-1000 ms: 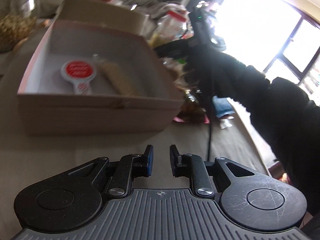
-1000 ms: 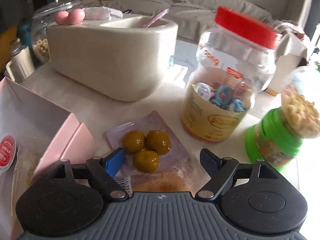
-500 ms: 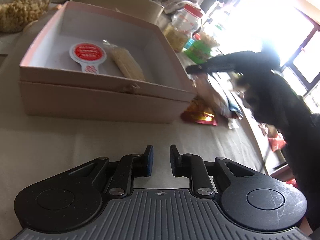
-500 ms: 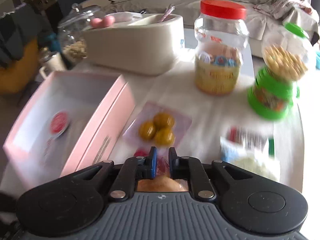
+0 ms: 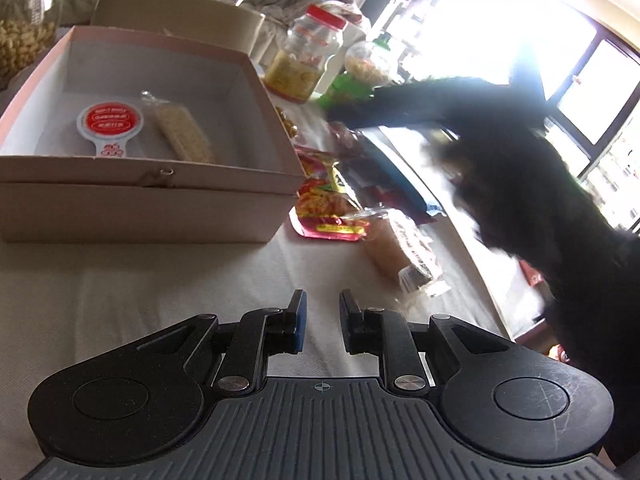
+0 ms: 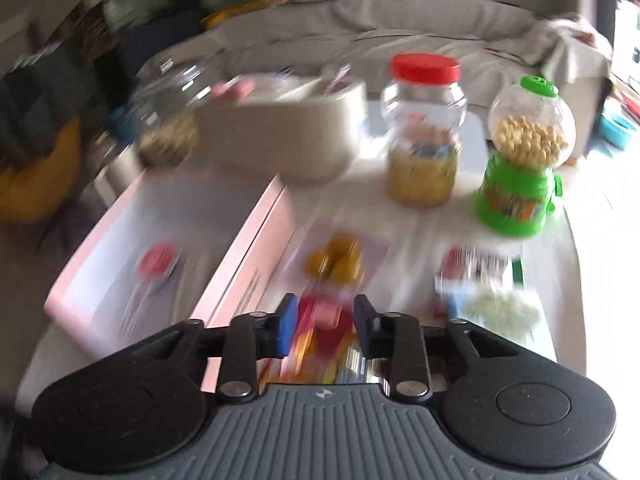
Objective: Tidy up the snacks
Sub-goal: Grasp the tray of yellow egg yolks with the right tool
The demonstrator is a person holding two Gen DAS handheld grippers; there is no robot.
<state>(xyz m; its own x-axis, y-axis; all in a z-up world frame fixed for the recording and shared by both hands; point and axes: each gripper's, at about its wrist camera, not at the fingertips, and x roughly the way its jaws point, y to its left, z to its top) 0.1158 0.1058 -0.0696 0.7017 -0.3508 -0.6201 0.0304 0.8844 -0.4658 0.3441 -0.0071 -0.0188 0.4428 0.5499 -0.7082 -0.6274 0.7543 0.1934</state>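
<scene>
Snacks [image 5: 332,216] lie beside the pink box [image 5: 248,76]; left tool [image 5: 322,326] narrowly parted, empty; right tool [image 6: 322,328] opening, holding nothing.

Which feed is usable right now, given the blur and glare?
Left wrist view: sharp on the pink box and left gripper, but the window blows out and the sleeve is a dark smear. Right wrist view: motion-blurred throughout; only the right gripper stays crisp.

Cloth-covered pale table [image 5: 168,280], bearing an open pink cardboard box [image 5: 140,208]; right of the box, red and yellow snack packets [image 5: 324,208]; behind the box, red-lidded clear plastic jar [image 5: 308,56], green-based candy dispenser [image 6: 520,168].
</scene>
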